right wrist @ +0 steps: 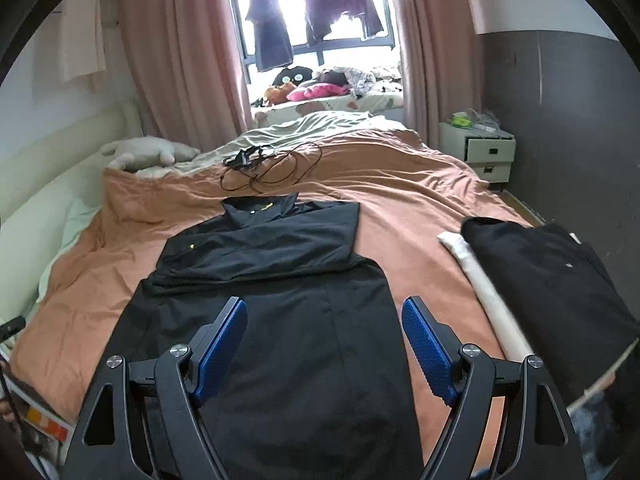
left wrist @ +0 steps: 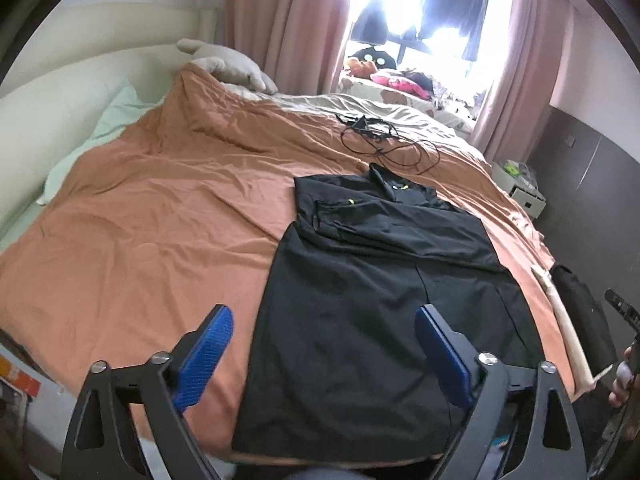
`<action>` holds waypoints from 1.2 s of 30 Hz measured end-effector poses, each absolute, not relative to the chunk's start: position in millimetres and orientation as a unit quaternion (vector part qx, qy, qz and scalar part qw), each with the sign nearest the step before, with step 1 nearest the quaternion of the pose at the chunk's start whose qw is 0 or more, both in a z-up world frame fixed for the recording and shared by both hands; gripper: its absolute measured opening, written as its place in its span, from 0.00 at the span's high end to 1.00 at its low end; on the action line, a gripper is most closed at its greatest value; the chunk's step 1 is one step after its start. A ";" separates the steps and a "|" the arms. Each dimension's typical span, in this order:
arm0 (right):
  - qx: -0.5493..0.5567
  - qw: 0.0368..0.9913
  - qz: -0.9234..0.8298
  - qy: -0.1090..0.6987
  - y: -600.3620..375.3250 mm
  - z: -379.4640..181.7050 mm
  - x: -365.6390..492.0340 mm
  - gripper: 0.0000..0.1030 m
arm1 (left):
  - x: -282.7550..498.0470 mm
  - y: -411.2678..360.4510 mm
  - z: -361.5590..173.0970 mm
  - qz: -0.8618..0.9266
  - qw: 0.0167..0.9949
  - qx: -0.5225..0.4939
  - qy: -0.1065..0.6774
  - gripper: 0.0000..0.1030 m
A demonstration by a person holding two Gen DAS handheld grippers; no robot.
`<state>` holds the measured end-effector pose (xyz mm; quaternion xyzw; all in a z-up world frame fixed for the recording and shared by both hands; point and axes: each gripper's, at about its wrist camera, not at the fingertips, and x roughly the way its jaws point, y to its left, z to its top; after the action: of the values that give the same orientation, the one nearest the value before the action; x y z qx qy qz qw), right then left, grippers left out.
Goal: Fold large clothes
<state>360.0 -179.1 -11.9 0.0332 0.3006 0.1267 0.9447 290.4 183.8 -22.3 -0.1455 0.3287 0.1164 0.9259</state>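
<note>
A large black garment [left wrist: 368, 300] lies flat on the orange bedspread [left wrist: 160, 216], collar at the far end, its sleeves folded across the chest. It also shows in the right wrist view [right wrist: 280, 320]. My left gripper [left wrist: 324, 320] is open and empty above the garment's near left part. My right gripper [right wrist: 324, 312] is open and empty above the garment's near middle. Neither touches the cloth.
A folded black garment [right wrist: 552, 280] on a white one [right wrist: 484, 284] lies at the bed's right edge. A tangle of black cable [right wrist: 268, 168] lies beyond the collar. A plush toy [right wrist: 148, 152] sits by the headboard. A white nightstand [right wrist: 480, 152] stands at the right wall.
</note>
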 end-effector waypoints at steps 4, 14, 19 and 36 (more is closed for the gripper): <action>0.028 0.950 0.125 0.285 -189.4 -5.0 321.6 0.00 | 249.8 171.3 -12.2 0.113 0.936 -0.143 0.302 0.00; 0.041 0.952 0.133 0.274 -226.7 -15.3 238.3 0.00 | 162.5 138.4 -7.7 0.109 0.945 -0.132 0.279 0.00; 0.042 0.949 0.142 0.278 -241.2 -31.9 208.1 0.00 | 123.4 131.6 -16.1 0.124 0.946 -0.139 0.266 0.00; 0.082 0.929 0.149 0.328 -255.2 -114.4 186.6 0.00 | 67.6 185.6 -77.8 0.130 0.932 -0.211 0.266 0.01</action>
<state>186.6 -255.2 -114.4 0.0823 0.3282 0.1491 0.9291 67.6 185.6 -77.8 -0.2113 0.2657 0.1301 0.9316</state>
